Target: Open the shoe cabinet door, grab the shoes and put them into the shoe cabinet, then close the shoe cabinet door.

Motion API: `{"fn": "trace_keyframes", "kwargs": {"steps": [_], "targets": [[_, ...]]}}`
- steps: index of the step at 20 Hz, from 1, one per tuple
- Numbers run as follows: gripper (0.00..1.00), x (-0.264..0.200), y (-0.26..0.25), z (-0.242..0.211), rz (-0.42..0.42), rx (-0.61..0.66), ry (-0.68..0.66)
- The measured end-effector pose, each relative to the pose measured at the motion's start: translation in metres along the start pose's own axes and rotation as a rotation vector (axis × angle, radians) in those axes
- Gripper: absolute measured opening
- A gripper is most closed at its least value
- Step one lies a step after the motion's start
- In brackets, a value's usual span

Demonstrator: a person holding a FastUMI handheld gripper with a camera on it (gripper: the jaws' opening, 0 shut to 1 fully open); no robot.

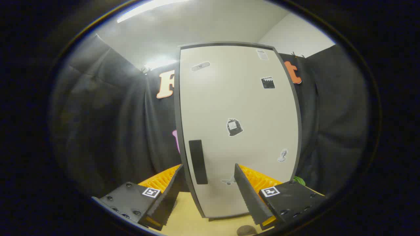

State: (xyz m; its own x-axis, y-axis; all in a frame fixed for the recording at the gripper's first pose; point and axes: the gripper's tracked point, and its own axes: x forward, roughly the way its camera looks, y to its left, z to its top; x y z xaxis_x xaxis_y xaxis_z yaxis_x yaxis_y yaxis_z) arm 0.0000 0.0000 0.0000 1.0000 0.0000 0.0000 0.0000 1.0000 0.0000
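straight ahead, your gripper [206, 193] gapes, holding nothing; the cabinet door [239, 108] shut, its upright handle [198, 161] between the fingers, nearer the left 1.

Gripper [207, 173] fingers [250, 193] spread apart

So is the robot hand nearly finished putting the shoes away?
No, it looks like the very start. The shoe cabinet door looks shut. The gripper is open, holding nothing, with the dark handle just ahead between its fingers. Opening the door, putting shoes in and closing it are all left.
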Motion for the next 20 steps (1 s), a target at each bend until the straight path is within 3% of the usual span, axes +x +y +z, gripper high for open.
{"fn": "trace_keyframes", "kwargs": {"steps": [20], "targets": [[0.95, 0.026, 0.015, -0.014, 0.009, -0.023, 0.032]]}}
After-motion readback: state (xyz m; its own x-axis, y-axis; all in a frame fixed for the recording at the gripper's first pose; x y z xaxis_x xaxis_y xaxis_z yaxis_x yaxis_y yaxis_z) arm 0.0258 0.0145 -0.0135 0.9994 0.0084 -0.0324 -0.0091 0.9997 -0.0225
